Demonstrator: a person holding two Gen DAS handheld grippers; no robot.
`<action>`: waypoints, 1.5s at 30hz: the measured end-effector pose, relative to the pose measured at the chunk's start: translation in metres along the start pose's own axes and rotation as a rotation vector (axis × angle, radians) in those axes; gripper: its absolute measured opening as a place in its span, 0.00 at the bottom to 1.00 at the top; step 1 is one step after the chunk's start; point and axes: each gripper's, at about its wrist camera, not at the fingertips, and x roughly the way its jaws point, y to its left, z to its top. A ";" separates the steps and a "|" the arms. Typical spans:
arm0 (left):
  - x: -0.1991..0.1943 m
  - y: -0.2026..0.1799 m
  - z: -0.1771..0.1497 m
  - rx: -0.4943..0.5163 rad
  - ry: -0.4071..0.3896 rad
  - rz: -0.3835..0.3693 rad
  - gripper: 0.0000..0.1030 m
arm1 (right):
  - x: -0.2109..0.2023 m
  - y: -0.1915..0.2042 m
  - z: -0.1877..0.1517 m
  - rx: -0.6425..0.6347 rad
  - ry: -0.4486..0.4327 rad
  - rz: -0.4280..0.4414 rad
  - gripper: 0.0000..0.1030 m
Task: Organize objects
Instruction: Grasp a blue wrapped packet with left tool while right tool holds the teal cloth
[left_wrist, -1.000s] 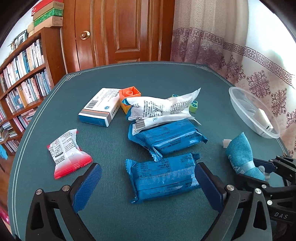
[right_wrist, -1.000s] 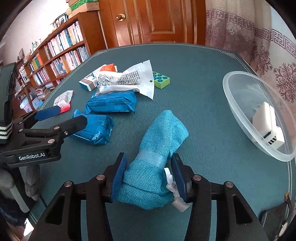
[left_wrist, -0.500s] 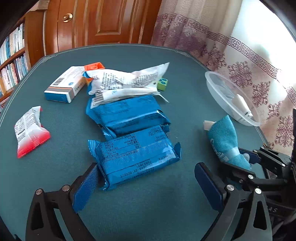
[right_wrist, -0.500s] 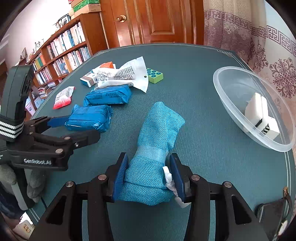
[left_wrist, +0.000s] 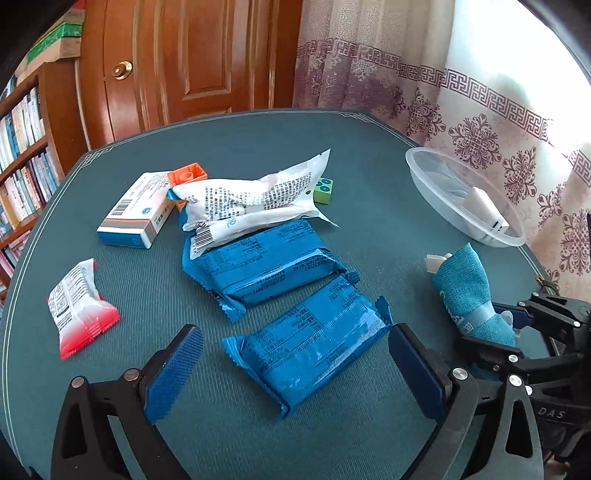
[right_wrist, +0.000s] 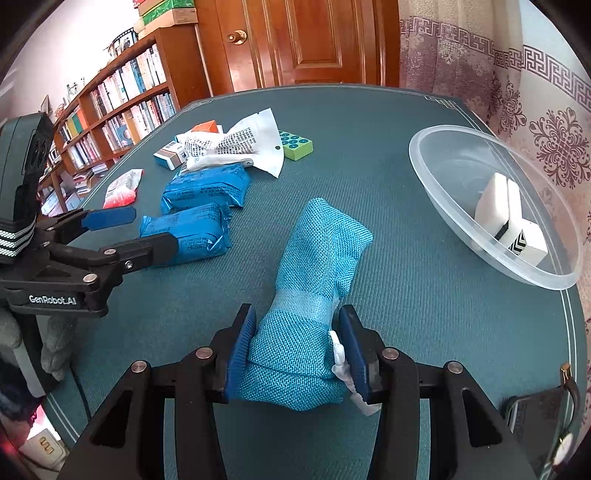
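Step in hand: sorting loose items into the clear plastic bowl (right_wrist: 436, 192), judged from the layout.

Left gripper (left_wrist: 295, 373): released, jaws straddling the nearer blue snack packet (left_wrist: 306, 339) lying flat on the worktop (left_wrist: 369, 147); next calling for closing squarely.

Right gripper (right_wrist: 297, 354): clenching a teal woven cloth roll (right_wrist: 317, 266), banded mid-length, needing carrying rightward to the bowl.

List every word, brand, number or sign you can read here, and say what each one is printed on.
"GenRobot.AI": on the black body of the left gripper.
"DAS": on the black body of the right gripper, partly cut off.
Print and barcodes on the blue packets, white bag, red-and-white sachet and medicine box: too small to read.
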 end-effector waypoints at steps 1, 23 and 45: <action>0.003 -0.003 0.001 0.028 0.005 -0.006 0.99 | 0.000 0.000 0.000 0.000 0.000 0.000 0.47; 0.028 -0.039 0.013 0.174 0.020 -0.029 0.78 | 0.004 -0.001 0.003 -0.002 -0.013 -0.014 0.47; 0.039 -0.058 0.023 0.233 0.029 -0.068 0.76 | -0.001 -0.015 -0.002 0.020 -0.012 -0.030 0.47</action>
